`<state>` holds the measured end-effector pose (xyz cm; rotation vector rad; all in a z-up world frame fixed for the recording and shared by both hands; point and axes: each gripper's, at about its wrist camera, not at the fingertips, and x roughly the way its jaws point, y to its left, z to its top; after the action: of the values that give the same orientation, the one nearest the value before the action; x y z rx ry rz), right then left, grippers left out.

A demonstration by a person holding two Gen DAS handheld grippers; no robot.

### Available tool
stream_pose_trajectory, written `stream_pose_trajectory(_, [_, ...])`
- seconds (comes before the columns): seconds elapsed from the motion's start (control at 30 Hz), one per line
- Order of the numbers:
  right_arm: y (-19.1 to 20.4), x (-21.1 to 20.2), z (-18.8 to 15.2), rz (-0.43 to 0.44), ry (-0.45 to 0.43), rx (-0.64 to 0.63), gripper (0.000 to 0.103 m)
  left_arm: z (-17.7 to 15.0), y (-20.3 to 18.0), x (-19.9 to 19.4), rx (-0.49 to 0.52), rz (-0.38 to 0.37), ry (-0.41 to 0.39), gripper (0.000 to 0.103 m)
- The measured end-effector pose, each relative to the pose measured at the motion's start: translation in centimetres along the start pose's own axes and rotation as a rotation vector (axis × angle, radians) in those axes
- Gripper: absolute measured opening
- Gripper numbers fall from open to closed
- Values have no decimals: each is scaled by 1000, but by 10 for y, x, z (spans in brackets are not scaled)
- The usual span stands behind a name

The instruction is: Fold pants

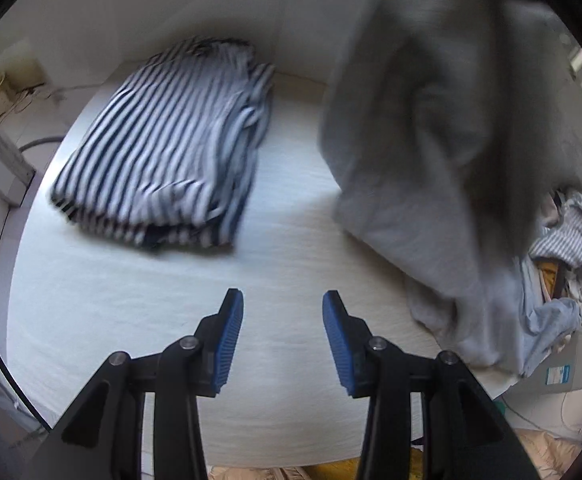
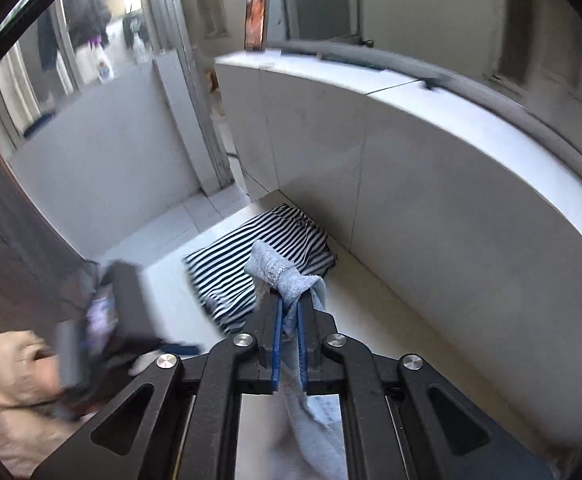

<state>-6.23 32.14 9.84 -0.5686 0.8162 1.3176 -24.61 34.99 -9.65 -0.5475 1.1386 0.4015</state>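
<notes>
Light grey-blue pants (image 1: 443, 152) hang in the air at the right of the left wrist view, blurred, with their lower end trailing on the white table (image 1: 171, 320). My right gripper (image 2: 289, 308) is shut on a bunched edge of these pants (image 2: 279, 272), and cloth hangs down under it. My left gripper (image 1: 283, 308) is open and empty, low over the table, left of the hanging pants. It also shows blurred in the right wrist view (image 2: 103, 320).
A folded black-and-white striped garment (image 1: 163, 152) lies at the table's far left, also seen in the right wrist view (image 2: 259, 248). A pile of other clothes (image 1: 579, 248) sits off the right edge. A white wall panel (image 2: 431, 208) runs behind the table.
</notes>
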Motion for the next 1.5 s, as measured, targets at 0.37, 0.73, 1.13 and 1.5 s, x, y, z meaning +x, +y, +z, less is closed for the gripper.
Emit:
stream_pose_trajectory(0.37, [13,64,-31,-266,188,-36,30,-4,33,-5,-27,11,16,43])
stream_pose_trajectory(0.73, [67,46,-147,-142,402,15,30,11,25,13,51,-4,31,43])
stream_pose_trajectory(1.13, [53,91,-200,-112,513,173,35,-10,10,18,34,14,53,43])
stream_pose_trajectory(1.5, [-43,23,-176,56,269,457,6,-18,-21,12,-6,41,33,43])
